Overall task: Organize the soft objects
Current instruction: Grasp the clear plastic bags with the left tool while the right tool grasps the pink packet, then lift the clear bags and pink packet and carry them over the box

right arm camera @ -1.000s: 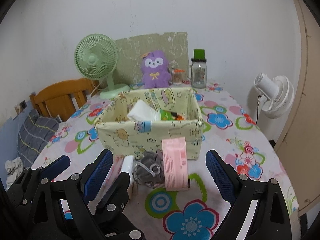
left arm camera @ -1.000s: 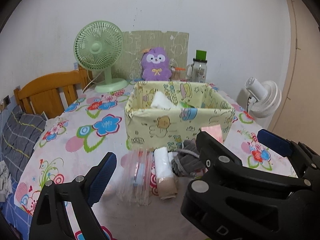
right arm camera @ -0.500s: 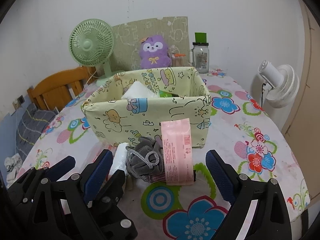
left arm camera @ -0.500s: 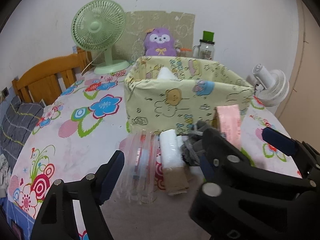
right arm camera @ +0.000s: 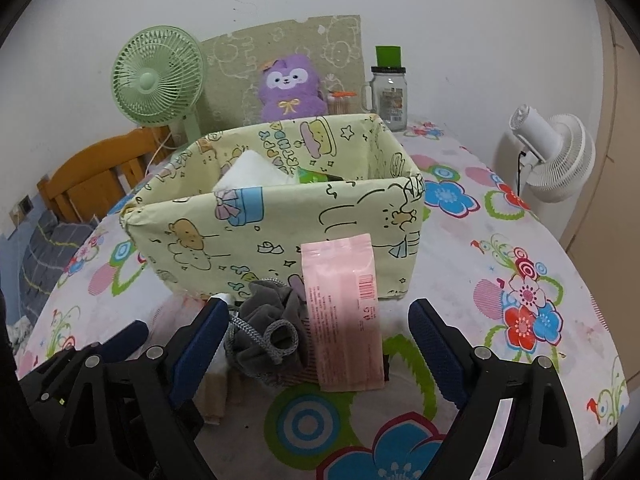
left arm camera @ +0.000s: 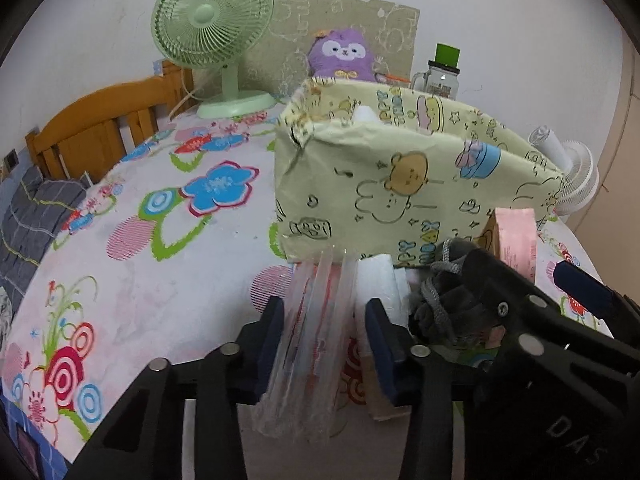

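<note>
A clear pleated plastic packet [left arm camera: 316,320] lies on the flowered tablecloth in front of the yellow fabric box [left arm camera: 400,184]. My left gripper [left arm camera: 326,344] straddles it, jaws closing, with a small gap still showing at the right pad. A white roll [left arm camera: 376,280] lies just right of the packet. My right gripper [right arm camera: 318,312] stands wide open around a grey drawstring pouch [right arm camera: 264,320] and a pink packet [right arm camera: 344,312] that leans on the box [right arm camera: 280,236]. The box holds a white packet [right arm camera: 252,172] and a green item.
At the back stand a green fan [left arm camera: 212,28], a purple plush [right arm camera: 290,88] and a glass jar [right arm camera: 388,92]. A white fan [right arm camera: 556,160] stands off the table's right edge. A wooden chair back [left arm camera: 104,128] rises at the left.
Both grippers have sunk and come nearer the items in front of the box. The left jaws have narrowed from wide apart to close around the clear packet.
</note>
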`<control>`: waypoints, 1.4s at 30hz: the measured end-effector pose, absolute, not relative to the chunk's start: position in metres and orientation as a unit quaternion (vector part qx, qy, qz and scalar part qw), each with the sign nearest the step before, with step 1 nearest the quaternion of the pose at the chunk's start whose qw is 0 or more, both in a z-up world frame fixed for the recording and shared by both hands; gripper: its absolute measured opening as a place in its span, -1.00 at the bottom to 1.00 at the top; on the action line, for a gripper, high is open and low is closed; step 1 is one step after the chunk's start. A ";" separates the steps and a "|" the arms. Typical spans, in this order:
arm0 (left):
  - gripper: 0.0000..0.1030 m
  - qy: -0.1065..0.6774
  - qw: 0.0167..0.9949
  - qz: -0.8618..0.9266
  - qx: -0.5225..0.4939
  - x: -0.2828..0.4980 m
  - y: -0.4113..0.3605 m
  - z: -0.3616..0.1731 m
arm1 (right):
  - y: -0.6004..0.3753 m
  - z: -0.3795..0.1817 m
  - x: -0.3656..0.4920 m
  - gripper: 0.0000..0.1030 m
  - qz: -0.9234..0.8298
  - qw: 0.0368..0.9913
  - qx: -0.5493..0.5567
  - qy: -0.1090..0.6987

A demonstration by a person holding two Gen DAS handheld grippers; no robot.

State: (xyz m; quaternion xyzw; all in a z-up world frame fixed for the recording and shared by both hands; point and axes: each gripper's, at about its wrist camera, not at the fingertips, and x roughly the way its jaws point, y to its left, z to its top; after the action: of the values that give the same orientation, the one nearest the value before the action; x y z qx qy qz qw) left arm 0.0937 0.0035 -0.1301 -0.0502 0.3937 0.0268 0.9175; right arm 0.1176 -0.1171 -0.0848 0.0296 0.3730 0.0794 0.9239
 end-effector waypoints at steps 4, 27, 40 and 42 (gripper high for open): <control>-0.42 0.392 0.919 0.026 -0.039 0.094 -0.002 -0.132 | -0.114 -0.088 0.119 0.81 0.083 0.923 0.026 0.376; -0.54 0.362 0.932 0.021 -0.010 0.098 -0.036 -0.112 | -0.146 -0.084 0.128 0.44 0.070 0.922 0.061 0.375; -0.55 0.368 0.930 0.023 -0.011 0.104 -0.036 -0.118 | -0.140 -0.094 0.140 -0.14 0.084 0.915 0.062 0.391; -0.57 0.367 0.930 0.022 -0.011 0.103 -0.036 -0.118 | -0.140 -0.094 0.140 -0.14 0.082 0.915 0.060 0.391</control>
State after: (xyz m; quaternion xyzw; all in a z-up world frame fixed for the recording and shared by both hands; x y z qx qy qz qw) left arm 0.1032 -0.0359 -0.1178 -0.0110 0.3674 0.0224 0.9297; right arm 0.1396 -0.1395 -0.0938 0.0604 0.3910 0.0820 0.9147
